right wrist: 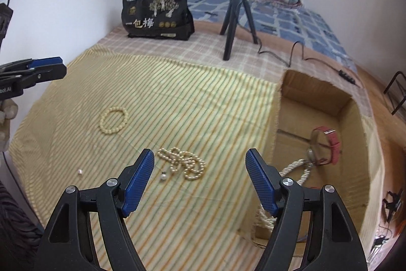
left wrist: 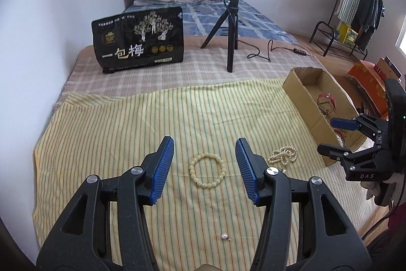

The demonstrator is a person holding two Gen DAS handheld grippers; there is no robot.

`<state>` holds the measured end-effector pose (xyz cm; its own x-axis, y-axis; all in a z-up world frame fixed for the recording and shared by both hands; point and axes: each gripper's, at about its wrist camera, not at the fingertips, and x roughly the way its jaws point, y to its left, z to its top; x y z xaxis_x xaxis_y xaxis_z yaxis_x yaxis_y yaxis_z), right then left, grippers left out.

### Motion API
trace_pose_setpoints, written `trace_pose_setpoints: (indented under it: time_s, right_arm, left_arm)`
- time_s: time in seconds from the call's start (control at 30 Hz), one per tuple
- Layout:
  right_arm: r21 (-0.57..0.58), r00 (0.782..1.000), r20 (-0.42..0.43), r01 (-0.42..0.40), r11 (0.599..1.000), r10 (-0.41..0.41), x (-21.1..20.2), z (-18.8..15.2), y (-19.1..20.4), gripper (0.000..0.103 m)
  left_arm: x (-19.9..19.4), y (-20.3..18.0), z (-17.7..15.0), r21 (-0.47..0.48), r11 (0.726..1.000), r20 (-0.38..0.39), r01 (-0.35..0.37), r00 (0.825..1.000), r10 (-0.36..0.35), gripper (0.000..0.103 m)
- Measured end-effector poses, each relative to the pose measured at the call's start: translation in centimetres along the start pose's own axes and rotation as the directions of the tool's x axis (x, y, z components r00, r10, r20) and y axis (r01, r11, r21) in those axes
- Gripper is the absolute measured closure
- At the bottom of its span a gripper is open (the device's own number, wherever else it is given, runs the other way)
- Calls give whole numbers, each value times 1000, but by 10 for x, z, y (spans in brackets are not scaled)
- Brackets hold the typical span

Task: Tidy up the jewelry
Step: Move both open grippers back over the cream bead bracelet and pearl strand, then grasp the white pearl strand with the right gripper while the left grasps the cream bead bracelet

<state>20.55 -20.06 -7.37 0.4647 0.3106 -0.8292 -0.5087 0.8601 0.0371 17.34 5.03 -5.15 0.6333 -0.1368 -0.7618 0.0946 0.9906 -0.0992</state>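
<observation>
Inside box (right wrist: 350,118), right-view only: watch (right wrist: 327,146)

Both wrist views angled down over the striped cloth (left wrist: 101,133), sharing the bead bracelet (right wrist: 113,120), box right.

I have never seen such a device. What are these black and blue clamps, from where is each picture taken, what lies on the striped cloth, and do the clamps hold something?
They are two hand-held grippers, one in each of a person's hands, with a camera on each looking forward along its jaws. One picture looks out from the left gripper, the other from the right gripper. Both stand open and hold nothing.

On the striped cloth lie a bead bracelet, a heaped pearl necklace and two loose pearls, one beside the necklace, one apart. The left gripper points at the bracelet, the right at the necklace.

At the cloth's edge stands a cardboard box already holding a red watch and a pearl string.
</observation>
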Motion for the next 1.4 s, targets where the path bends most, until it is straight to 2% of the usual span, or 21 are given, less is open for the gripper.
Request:
trace_pose_setpoints:
  time_s: [0.3, 0.4, 0.5, 0.77, 0.87, 1.17, 1.4]
  right_arm:
    - [-29, 994, -103, -29, 999, 26, 40, -1, 16, 32]
    - [-48, 992, -125, -13, 999, 7, 51, -2, 19, 32]
    - [-80, 990, -144, -6, 997, -6, 60, -3, 24, 37]
    - [-138, 984, -174, 24, 990, -48, 79, -7, 30, 37]
    - [-137, 981, -184, 38, 990, -63, 85, -8, 27, 37]
    - [-73, 982, -185, 16, 997, -29, 93, -7, 18, 38]
    - [-56, 984, -178, -5, 998, -5, 94, -6, 18, 53]
  left_arm:
    - [17, 11, -6, -41, 999, -46, 23, 999, -25, 51]
    - [22, 13, -7, -41, 999, -56, 25, 998, -27, 51]
    - [29, 14, -10, -39, 999, -70, 26, 997, -29, 51]
    - [45, 21, -15, -57, 998, -104, 40, 993, -46, 51]
    - [55, 23, -18, -72, 996, -127, 50, 990, -59, 51]
    - [96, 34, -28, -150, 987, -221, 56, 971, -89, 51]
    - [119, 31, -31, -147, 989, -264, 33, 962, -71, 51]
